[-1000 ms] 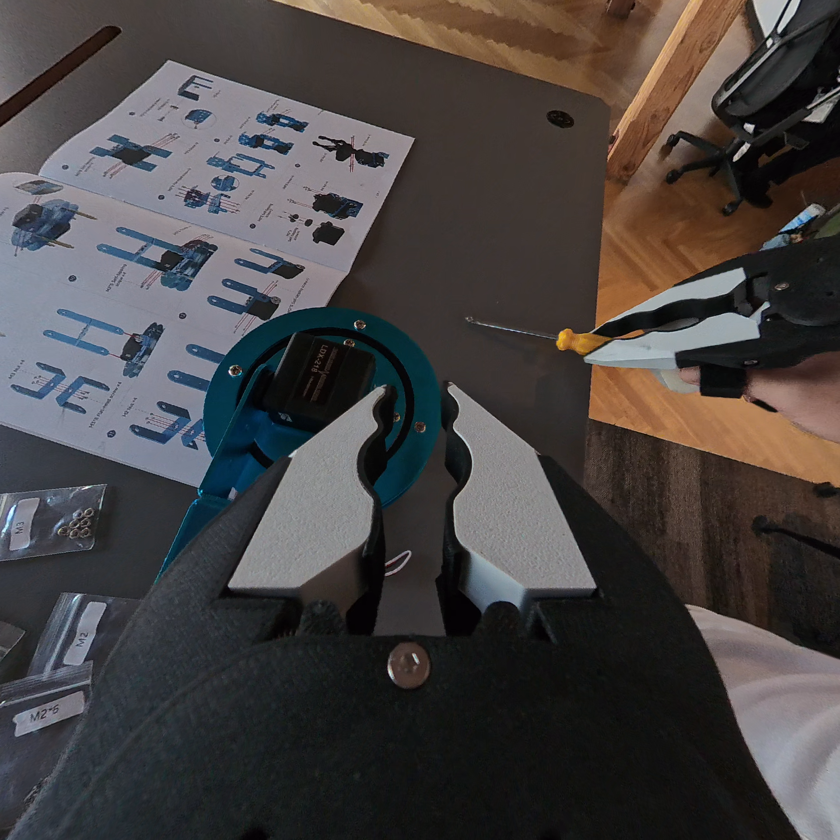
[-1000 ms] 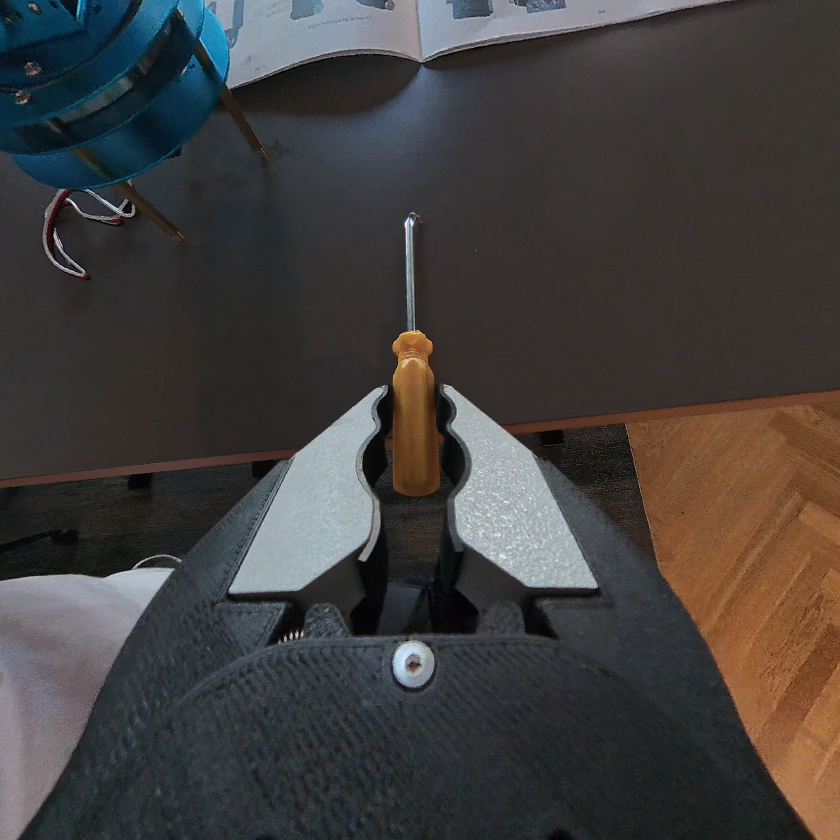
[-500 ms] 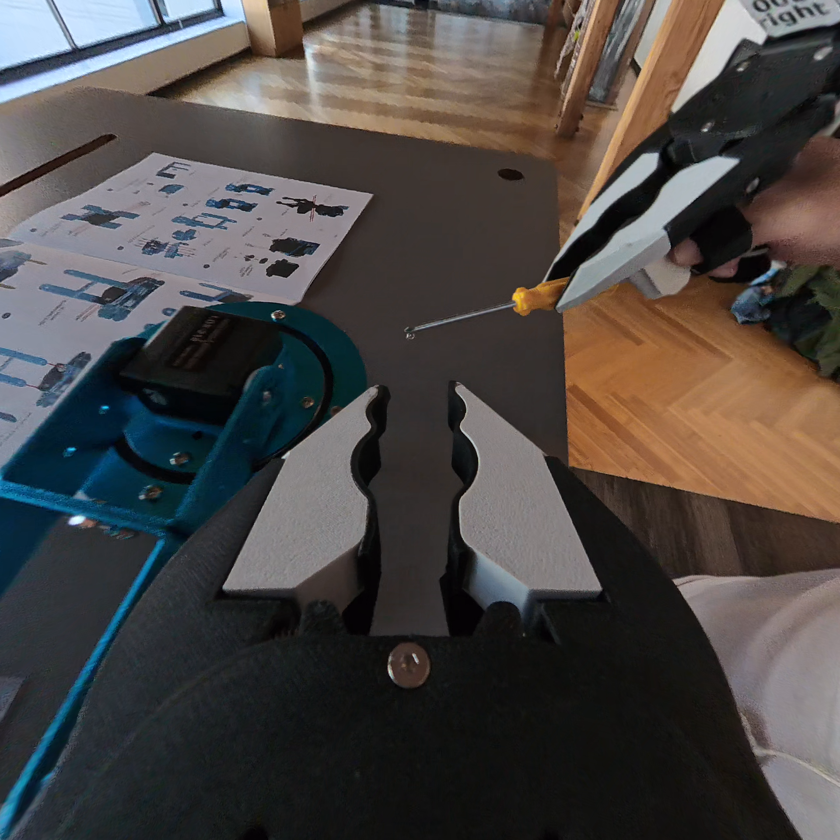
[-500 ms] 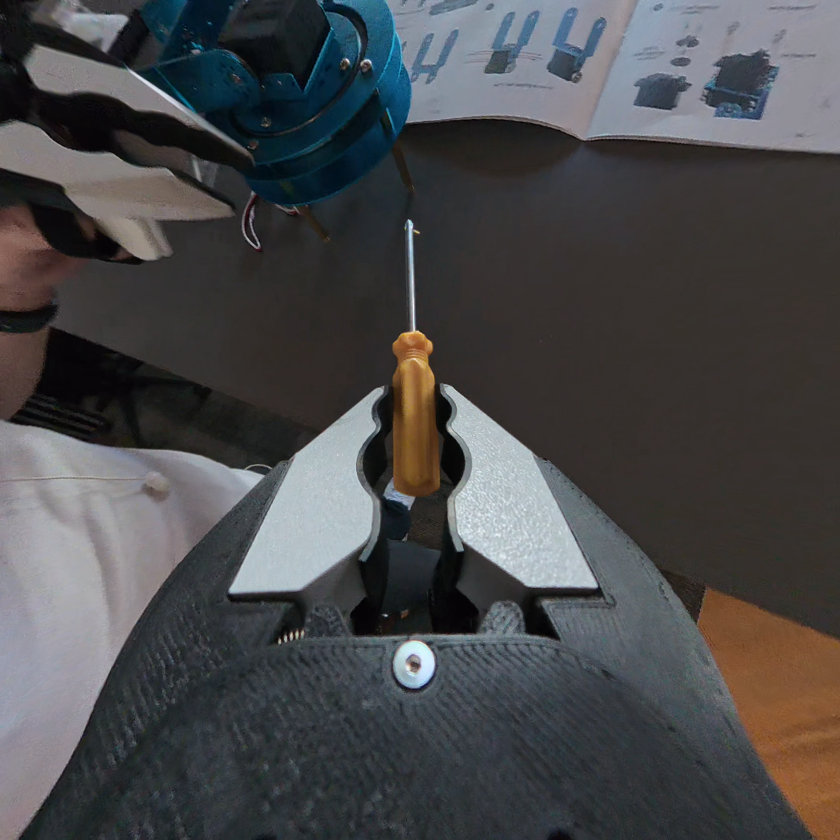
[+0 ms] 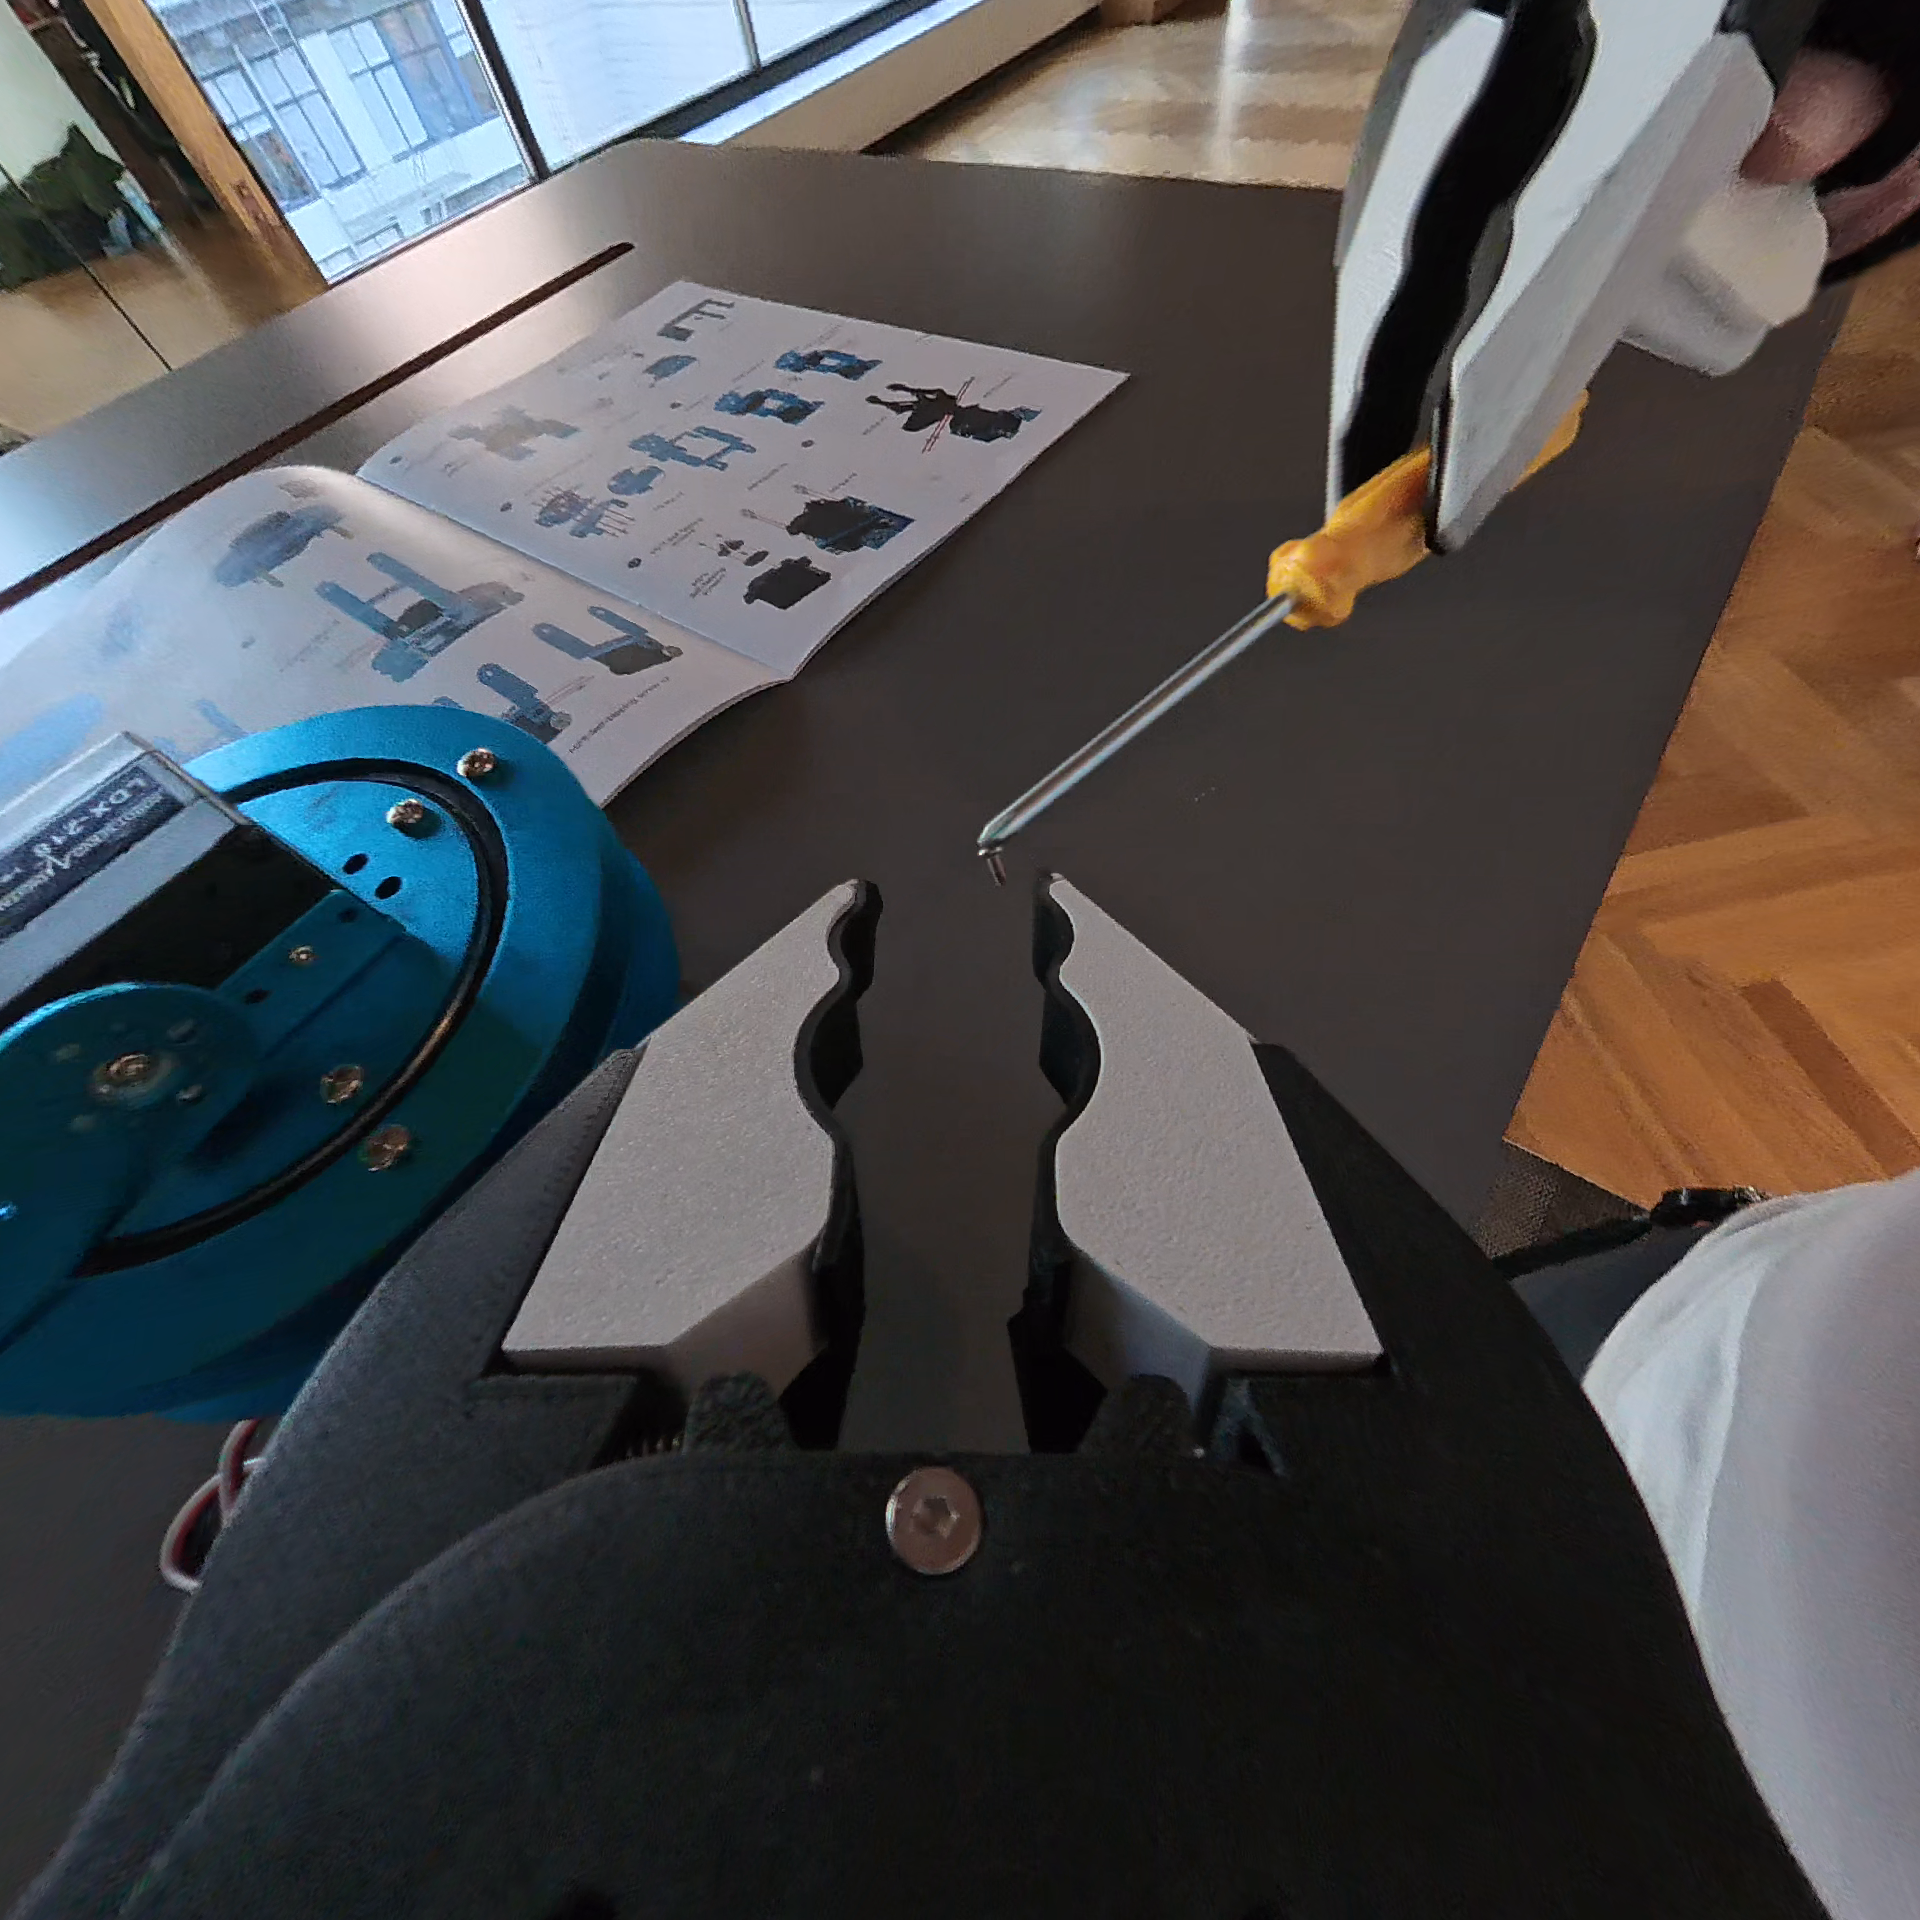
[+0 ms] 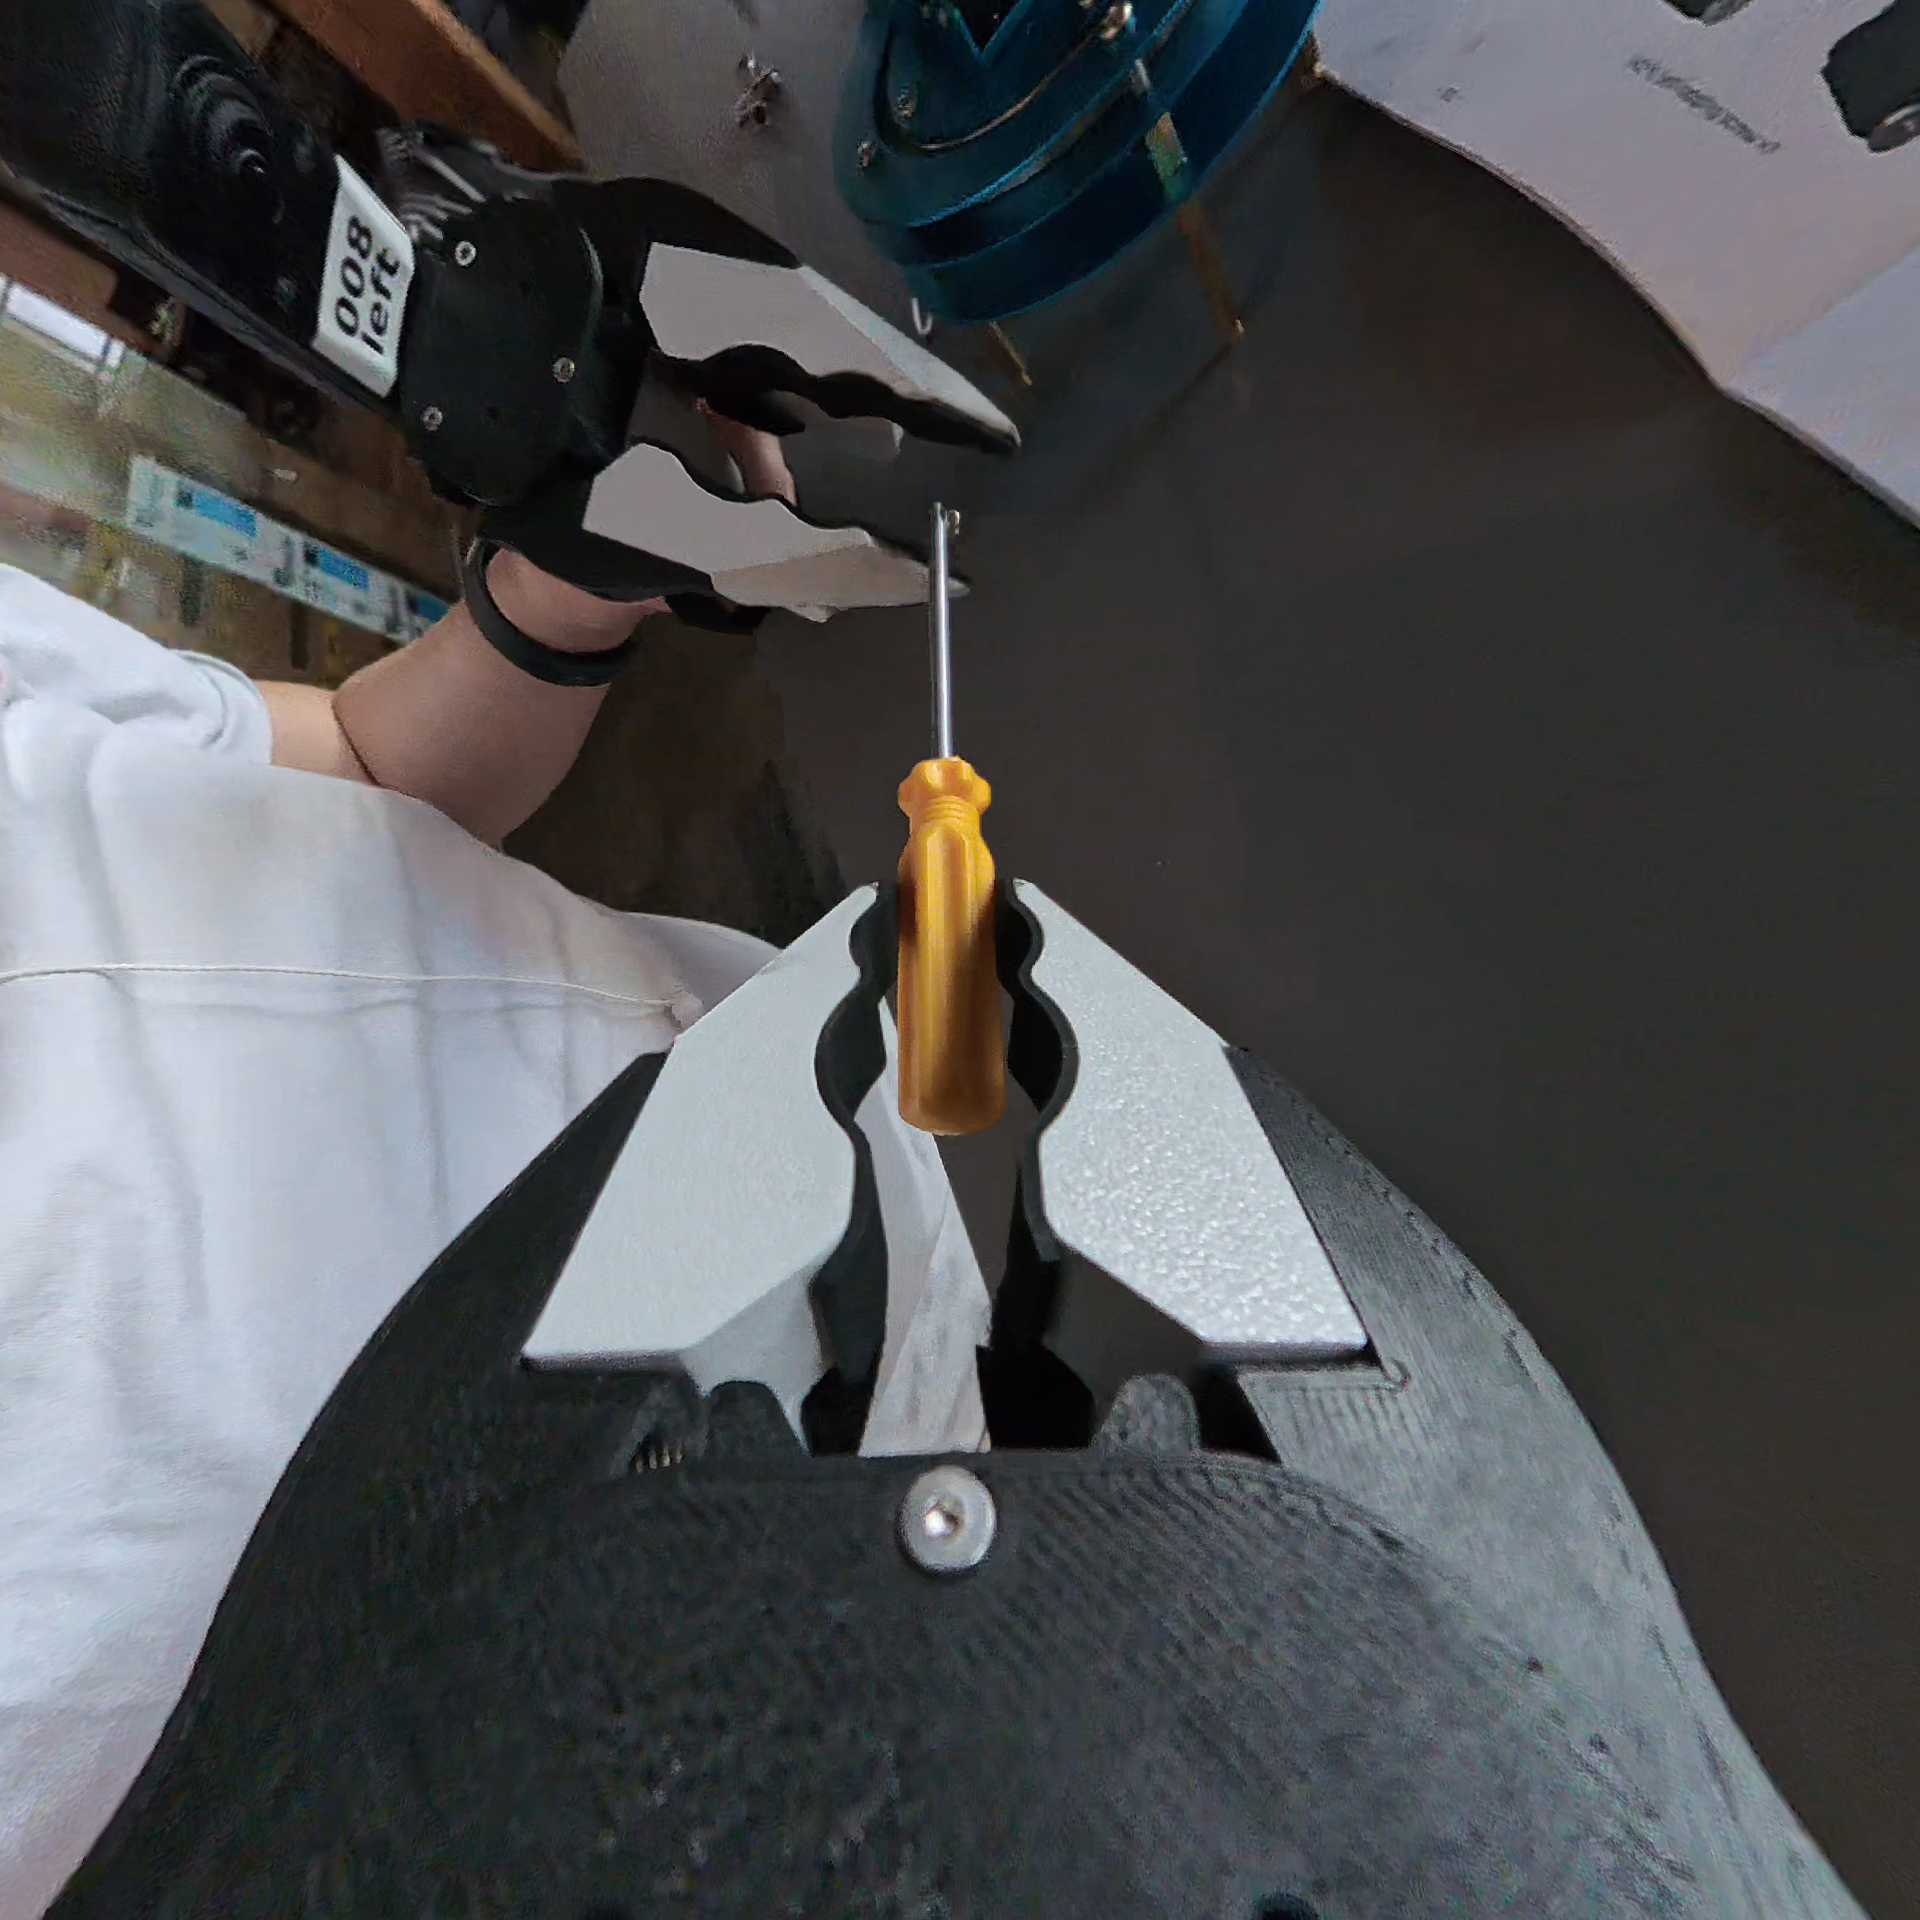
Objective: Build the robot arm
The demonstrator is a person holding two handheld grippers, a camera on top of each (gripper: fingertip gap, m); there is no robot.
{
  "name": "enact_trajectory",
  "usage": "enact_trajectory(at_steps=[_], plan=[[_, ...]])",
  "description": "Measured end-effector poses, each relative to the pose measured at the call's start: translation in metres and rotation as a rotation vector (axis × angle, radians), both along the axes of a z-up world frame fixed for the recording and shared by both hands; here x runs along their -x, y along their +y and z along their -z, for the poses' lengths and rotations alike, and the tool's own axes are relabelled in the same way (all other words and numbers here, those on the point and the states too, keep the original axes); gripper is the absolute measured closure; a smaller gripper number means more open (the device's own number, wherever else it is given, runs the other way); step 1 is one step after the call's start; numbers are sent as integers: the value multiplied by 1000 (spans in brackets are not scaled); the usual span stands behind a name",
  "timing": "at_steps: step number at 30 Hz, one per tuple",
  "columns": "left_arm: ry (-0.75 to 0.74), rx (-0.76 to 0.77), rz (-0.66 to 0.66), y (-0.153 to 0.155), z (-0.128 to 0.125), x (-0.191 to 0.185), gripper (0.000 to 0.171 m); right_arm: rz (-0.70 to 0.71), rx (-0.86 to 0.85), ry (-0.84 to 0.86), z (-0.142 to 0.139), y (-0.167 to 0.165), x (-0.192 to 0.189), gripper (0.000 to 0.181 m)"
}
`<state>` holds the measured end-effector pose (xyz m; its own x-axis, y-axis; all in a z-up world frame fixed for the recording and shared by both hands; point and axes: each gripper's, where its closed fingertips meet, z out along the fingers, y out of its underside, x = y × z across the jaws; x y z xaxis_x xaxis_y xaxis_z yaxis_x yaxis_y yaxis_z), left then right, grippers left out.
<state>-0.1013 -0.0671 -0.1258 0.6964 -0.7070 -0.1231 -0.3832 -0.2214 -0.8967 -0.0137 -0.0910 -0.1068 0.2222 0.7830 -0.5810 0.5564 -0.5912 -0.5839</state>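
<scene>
Right gripper point(image 6: 945, 894) clamped on the yellow plastic handle of a small screwdriver with a thin steel shaft point(image 6: 948, 935); shaft tip, with a tiny screw at its end, hangs just off the left gripper's fingertips above the dark matte desk point(image 5: 1299, 935). Left gripper point(image 5: 951, 894) parted, nothing between its fingers, just beside a blue anodised round metal servo base with a black servo on top point(image 5: 312, 1039). Open white instruction booklet with blue diagrams point(image 5: 665, 488) lies flat beyond the base.

Dark matte table point(image 5: 1299, 935), herringbone wood floor point(image 5: 1766, 883), large bright windows point(image 5: 343, 125)
</scene>
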Motion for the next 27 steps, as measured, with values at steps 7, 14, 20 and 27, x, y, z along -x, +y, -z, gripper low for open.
enact_trajectory(at_steps=[7,14,20,27], plan=[[41,-8,-76,-1,2,-7,151,-156,3,15,-2,13,-3,164],[-29,40,-137,5,2,-16,165,-212,12,26,2,21,-7,164],[-38,44,-145,8,1,-20,170,-228,5,33,0,26,-14,164],[135,120,-27,-5,23,-23,170,-355,-282,12,2,38,-25,164]])
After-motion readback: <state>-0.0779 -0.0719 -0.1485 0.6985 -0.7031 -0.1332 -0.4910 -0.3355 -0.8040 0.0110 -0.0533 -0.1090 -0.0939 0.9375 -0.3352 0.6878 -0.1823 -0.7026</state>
